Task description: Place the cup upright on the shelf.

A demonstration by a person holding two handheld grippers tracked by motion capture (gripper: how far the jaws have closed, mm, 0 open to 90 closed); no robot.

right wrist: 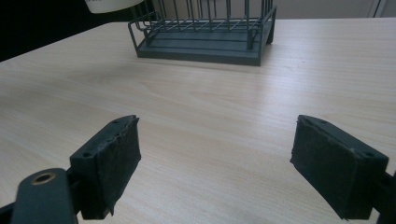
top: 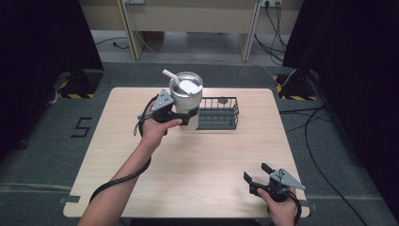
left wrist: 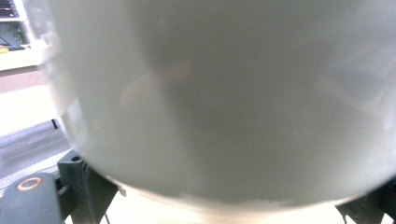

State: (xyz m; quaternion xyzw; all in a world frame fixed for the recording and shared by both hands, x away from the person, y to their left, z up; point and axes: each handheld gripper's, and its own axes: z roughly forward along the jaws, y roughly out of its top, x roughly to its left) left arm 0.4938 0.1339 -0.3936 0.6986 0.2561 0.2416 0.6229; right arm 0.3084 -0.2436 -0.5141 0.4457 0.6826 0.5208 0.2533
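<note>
A white tumbler (top: 186, 96) with a lid and a white straw is held upright, with my left gripper (top: 182, 117) shut on its lower body. It hangs just above the table at the left end of a dark wire basket (top: 219, 113). In the left gripper view the tumbler's wall (left wrist: 224, 102) sits pressed between the jaws. My right gripper (top: 256, 172) rests open near the table's front right edge, nothing between its pads (right wrist: 114, 158). The right gripper view looks across bare wood to the basket (right wrist: 205, 32) and the tumbler's base (right wrist: 109, 4).
The light wooden table (top: 197, 165) has wide free room between the two grippers. The basket looks empty. Black curtains stand at both sides, and cables run over the grey floor to the right of the table.
</note>
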